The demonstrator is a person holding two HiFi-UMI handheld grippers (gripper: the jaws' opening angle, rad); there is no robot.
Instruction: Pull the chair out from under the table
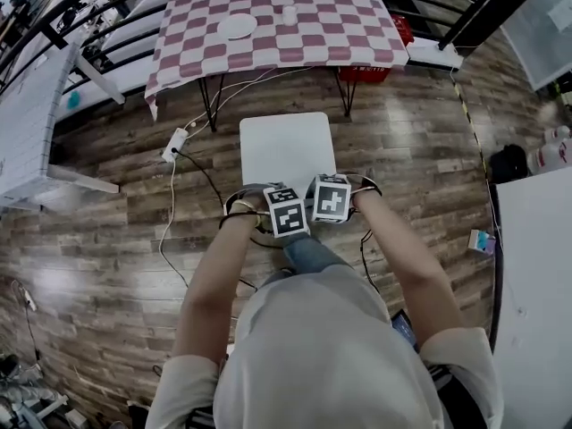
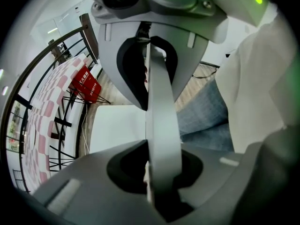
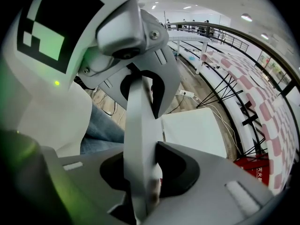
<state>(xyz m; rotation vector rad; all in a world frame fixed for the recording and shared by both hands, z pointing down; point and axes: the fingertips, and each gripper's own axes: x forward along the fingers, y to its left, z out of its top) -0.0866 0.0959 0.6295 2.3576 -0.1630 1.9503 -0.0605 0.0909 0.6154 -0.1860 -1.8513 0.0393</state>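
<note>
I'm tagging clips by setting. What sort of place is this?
Probably a staged dining corner in a large indoor hall or lab: a checked-cloth table bearing a plate and cup, a white chair, a power strip on wood floor, black railing behind.

Open lab-like hall, wood floor (image 1: 107, 239), black railing (image 1: 487, 12), checked-cloth table (image 1: 331, 25), floor power strip (image 1: 174, 143)

My bare left arm (image 1: 210, 280) and bare right arm (image 1: 407, 257) reach forward and down, wrists close together. My left grey two-jaw gripper (image 1: 284, 207) and right grey two-jaw gripper (image 1: 331, 197) point steeply down side by side, each clamped on the thin white chair back (image 2: 161, 107).
</note>
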